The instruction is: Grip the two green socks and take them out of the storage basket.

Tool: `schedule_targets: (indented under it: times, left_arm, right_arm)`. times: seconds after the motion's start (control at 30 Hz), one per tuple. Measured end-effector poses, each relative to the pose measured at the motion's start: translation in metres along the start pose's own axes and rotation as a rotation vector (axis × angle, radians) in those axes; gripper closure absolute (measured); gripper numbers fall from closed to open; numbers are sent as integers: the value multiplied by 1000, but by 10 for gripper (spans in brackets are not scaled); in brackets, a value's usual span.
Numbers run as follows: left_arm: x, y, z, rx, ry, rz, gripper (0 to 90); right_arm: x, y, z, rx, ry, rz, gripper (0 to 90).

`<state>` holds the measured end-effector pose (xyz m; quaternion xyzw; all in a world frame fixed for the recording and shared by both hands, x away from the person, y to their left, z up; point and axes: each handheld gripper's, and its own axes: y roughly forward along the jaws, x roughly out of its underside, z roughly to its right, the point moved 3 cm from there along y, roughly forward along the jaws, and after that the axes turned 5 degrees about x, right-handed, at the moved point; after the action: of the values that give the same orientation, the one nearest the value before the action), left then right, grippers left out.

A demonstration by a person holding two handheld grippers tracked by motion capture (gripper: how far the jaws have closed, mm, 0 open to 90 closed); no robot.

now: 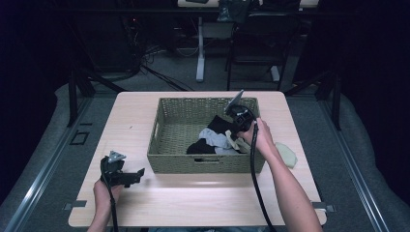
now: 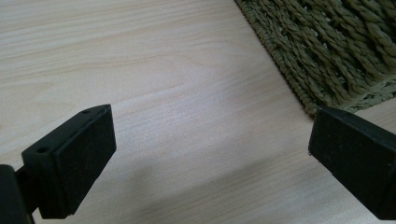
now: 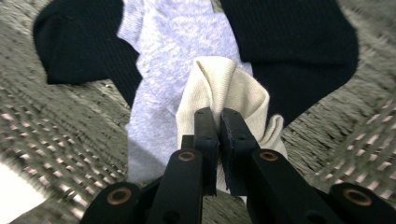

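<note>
Jaws of the right gripper [image 3: 219, 122] pinch a fold of the cream sock [image 3: 224, 91] inside the woven basket [image 1: 164, 162]; the thin bite could slip, or snag the grey sock [image 3: 173, 51] beneath. Left gripper [image 2: 210, 154] idles open over the table [image 2: 140, 70].

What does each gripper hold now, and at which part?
The right gripper pinches a cream ribbed fabric sock at a bunched fold. The left gripper holds nothing; its jaws stand open.
</note>
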<state>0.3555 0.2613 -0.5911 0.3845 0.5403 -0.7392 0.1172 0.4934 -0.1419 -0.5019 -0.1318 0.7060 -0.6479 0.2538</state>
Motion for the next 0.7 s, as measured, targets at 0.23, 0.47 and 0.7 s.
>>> schedule_targets:
  times: [0.23,0.47,0.7]
  left_arm:
    - [2,1,-1,-1,-4,-3,8]
    - [4,-1,-1,-10,-12,-4,8]
    - [4,-5,-2,-12,-10,2,8]
  right_arm:
    - [-4,-22,-3,1,-41,26,862]
    - [-8,-49,-6,3,-57,71,861]
    - [-12,-83,-7,0,-61,135,861]
